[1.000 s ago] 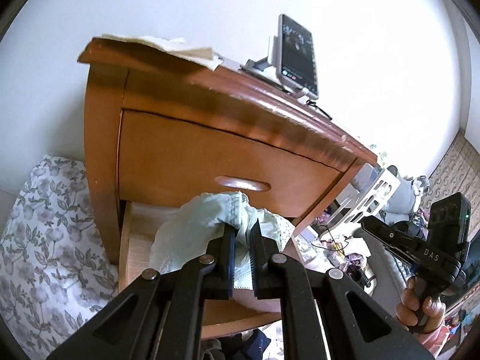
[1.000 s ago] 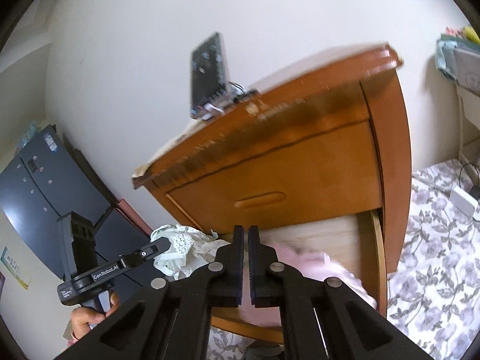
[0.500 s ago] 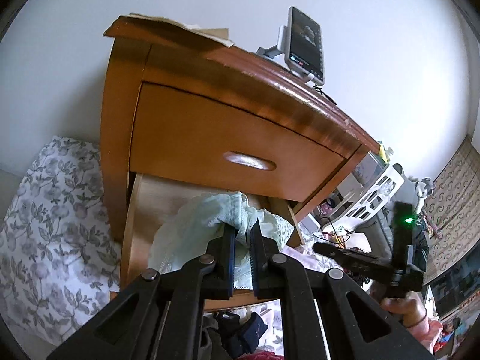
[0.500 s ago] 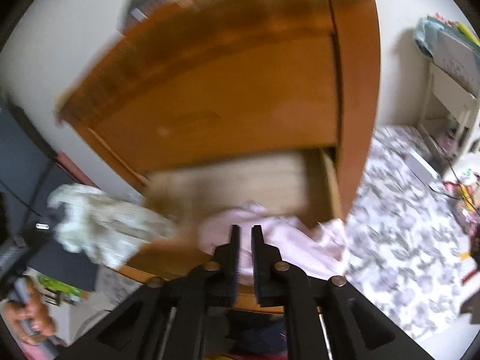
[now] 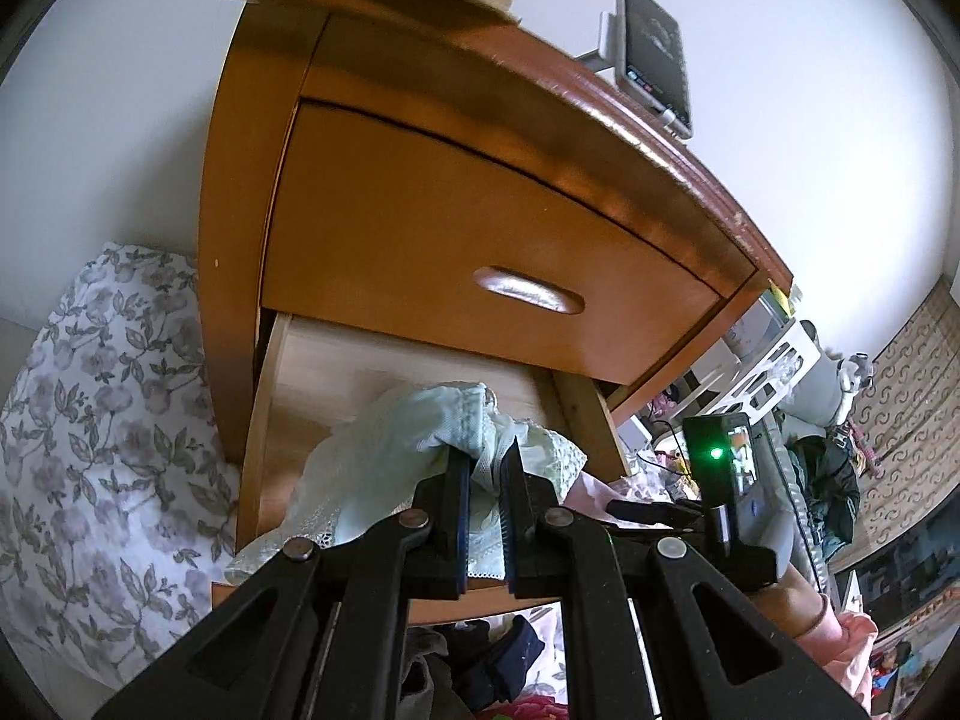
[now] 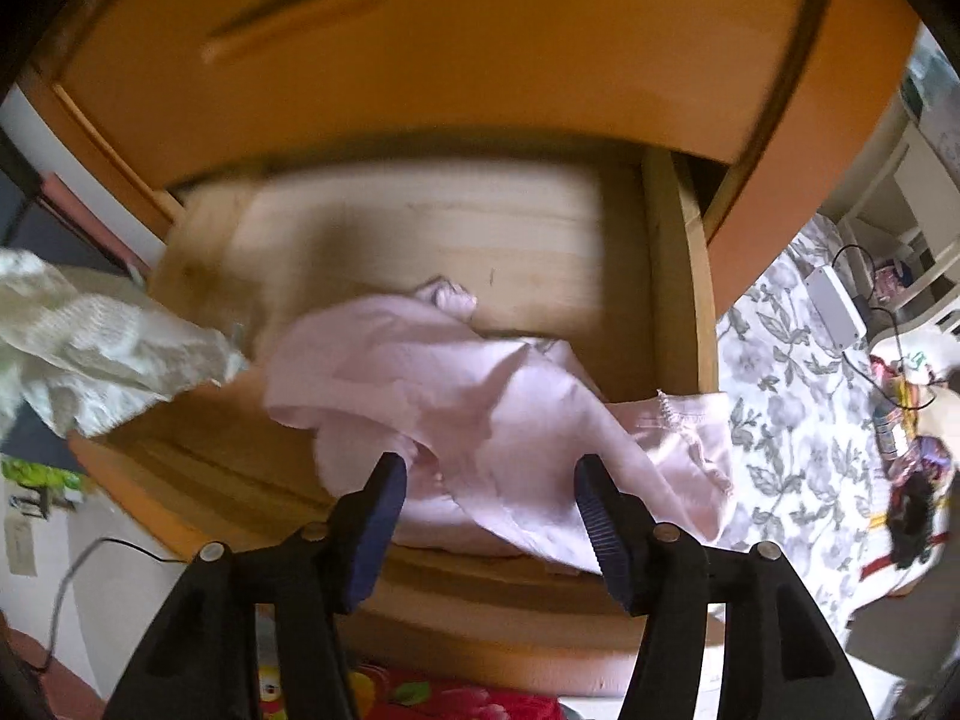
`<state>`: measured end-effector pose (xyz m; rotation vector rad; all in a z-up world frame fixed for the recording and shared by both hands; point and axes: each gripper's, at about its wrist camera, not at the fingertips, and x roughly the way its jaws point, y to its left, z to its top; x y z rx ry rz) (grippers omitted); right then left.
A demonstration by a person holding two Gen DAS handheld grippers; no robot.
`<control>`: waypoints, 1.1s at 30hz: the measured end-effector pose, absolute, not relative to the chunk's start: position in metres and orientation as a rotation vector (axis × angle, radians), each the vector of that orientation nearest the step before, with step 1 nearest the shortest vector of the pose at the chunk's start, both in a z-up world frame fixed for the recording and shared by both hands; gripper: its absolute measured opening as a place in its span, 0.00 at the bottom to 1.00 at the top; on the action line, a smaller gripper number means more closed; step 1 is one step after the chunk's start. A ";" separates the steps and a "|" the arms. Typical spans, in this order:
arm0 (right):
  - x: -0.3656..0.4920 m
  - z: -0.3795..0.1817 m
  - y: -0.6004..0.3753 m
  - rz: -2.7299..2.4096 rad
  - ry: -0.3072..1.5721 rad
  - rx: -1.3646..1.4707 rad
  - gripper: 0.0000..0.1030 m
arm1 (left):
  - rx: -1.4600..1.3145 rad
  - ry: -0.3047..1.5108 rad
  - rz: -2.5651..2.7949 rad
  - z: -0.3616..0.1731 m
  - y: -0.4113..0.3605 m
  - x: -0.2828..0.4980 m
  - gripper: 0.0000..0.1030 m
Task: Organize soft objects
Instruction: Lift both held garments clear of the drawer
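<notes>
My left gripper (image 5: 485, 474) is shut on a pale green lacy cloth (image 5: 384, 468) and holds it over the open lower drawer (image 5: 324, 372) of a wooden nightstand. The cloth also shows at the left of the right wrist view (image 6: 90, 348). My right gripper (image 6: 489, 474) is open, its jaws wide apart just above a pink garment (image 6: 480, 396) that lies crumpled in the drawer (image 6: 678, 300) and hangs over its front right edge. The right gripper's body shows in the left wrist view (image 5: 720, 480).
The nightstand's upper drawer (image 5: 480, 228) is closed. A phone on a stand (image 5: 654, 54) sits on the nightstand top. Floral bedding (image 5: 102, 420) lies to the left, and also to the right in the right wrist view (image 6: 798, 390). Dark clothes (image 5: 480, 660) lie below the drawer.
My right gripper moved down to the drawer and opened over the pink garment. My left gripper kept its hold on the green cloth and came closer to the drawer.
</notes>
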<state>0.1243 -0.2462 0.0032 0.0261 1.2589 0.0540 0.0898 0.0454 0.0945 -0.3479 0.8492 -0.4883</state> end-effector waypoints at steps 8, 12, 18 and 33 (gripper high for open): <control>0.130 -0.004 -0.250 0.019 1.248 0.003 0.15 | -0.357 0.875 -0.489 0.083 0.045 0.099 0.08; 0.125 0.004 -0.253 0.021 1.199 0.023 0.11 | -0.361 0.884 -0.489 0.078 0.044 0.100 0.08; 0.108 0.028 -0.262 0.014 1.085 0.069 0.08 | -0.371 0.888 -0.486 0.076 0.046 0.099 0.08; 0.063 0.117 -0.253 0.032 0.800 0.064 0.07 | -0.381 0.866 -0.493 0.087 0.047 0.085 0.08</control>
